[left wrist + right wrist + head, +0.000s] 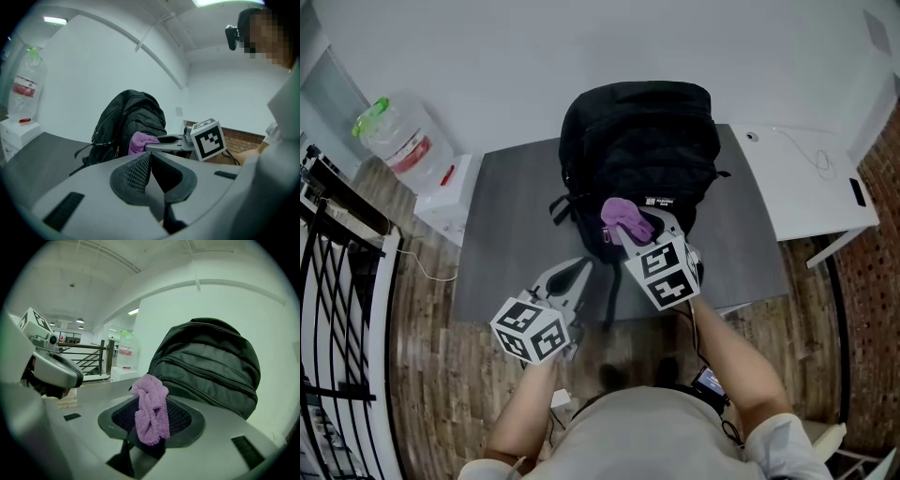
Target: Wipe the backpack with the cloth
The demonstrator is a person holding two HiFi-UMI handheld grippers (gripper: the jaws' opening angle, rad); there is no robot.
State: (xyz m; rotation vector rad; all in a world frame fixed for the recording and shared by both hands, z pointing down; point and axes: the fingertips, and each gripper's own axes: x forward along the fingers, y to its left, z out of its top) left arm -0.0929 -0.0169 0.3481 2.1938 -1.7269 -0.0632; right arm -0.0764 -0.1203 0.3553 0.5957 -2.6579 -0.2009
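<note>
A black backpack [637, 155] stands upright on the grey table [511, 234], also seen as the backpack [129, 126] and the backpack [211, 364]. My right gripper [630, 230] is shut on a purple cloth [623, 216], bunched between its jaws in front of the backpack's lower front; the cloth [151, 411] hangs over the jaws, and the cloth [140, 142] shows beside the bag. My left gripper [572, 275] hovers to the left over the table's near edge, jaws closed together with nothing between them, as the left gripper [151, 171] shows.
A water bottle [398, 141] stands on a white dispenser [450, 197] left of the table. A white desk [802, 178] with a cable adjoins on the right. Black railings [337, 309] run along the far left. Wooden floor lies below the table's front edge.
</note>
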